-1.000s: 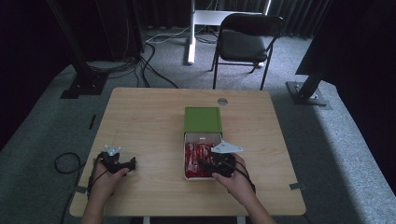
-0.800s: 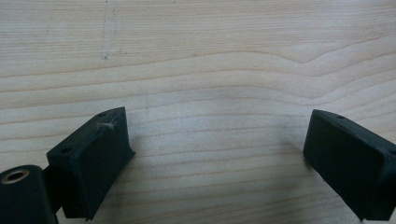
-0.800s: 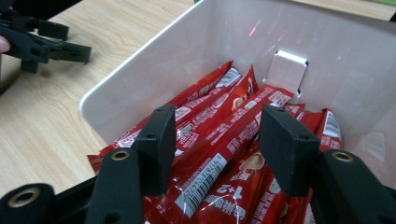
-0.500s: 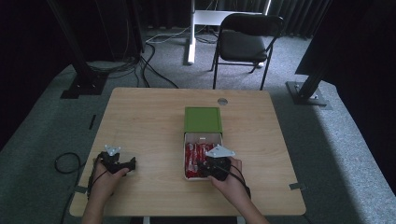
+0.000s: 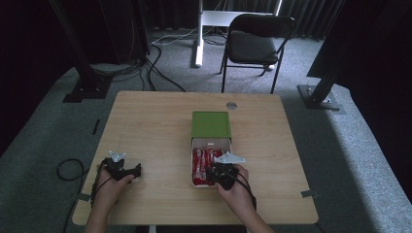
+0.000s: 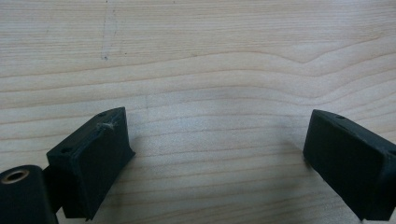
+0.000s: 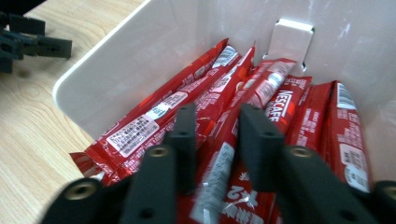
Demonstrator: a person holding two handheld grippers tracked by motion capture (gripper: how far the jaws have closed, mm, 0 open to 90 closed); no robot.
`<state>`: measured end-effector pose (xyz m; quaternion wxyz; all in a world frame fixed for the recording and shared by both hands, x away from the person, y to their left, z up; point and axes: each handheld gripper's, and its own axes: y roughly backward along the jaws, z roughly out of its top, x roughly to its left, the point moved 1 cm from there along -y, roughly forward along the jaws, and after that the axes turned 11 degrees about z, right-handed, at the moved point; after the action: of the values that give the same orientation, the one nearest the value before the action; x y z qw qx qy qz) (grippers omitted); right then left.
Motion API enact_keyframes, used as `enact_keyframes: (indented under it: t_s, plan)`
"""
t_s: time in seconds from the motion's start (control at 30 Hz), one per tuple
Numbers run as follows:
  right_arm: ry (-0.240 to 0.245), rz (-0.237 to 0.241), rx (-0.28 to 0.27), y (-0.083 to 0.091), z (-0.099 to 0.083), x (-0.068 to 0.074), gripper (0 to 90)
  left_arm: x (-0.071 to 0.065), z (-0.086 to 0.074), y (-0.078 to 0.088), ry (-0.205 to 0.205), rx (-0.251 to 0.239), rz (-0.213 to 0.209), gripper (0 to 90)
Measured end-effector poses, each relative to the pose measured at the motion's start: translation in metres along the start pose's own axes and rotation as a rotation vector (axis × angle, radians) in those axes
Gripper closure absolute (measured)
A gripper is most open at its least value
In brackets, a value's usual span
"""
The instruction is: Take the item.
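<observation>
Presently: one red Nescafé stick sachet [image 7: 219, 163], lying among like sachets in a white box [image 7: 116, 70] on the bench [image 5: 145, 126], pinched by the right hand-held gripper [image 7: 212, 123], whose jaws have just been closing. Green lid [image 5: 210, 124] behind the box. Left hand-held gripper [image 6: 215, 140] wide, empty, on bare wood.

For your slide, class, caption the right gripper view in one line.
Right gripper, jaws just closing, pinches one red coffee stick sachet inside the white plastic box.
</observation>
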<state>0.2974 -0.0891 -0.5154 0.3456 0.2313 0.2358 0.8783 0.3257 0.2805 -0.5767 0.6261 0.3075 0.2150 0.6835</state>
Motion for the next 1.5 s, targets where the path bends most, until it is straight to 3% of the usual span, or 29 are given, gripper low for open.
enact_keyframes:
  t_s: [0.2, 0.77, 0.87, 1.13, 1.5]
  plan:
    - [-0.002, 0.013, -0.016, 0.009, 0.003, -0.001, 78.6, 0.000, 0.000, 0.000, -0.001, 0.000, 0.000, 8.0]
    - [0.030, 0.106, -0.106, 0.042, 0.022, 0.013, 79.0, 0.000, 0.000, 0.000, 0.000, -0.001, 0.000, 8.0]
    - [0.053, 0.113, -0.115, 0.047, 0.026, 0.015, 79.0, 0.000, 0.000, 0.000, 0.000, -0.001, 0.000, 8.0]
    - [0.052, 0.117, -0.165, 0.060, 0.036, 0.011, 79.0, 0.000, 0.000, 0.000, -0.001, -0.001, 0.000, 8.0]
    - [0.024, 0.084, -0.232, 0.074, 0.048, -0.006, 79.0, 0.000, 0.000, 0.000, 0.000, -0.001, 0.000, 8.0]
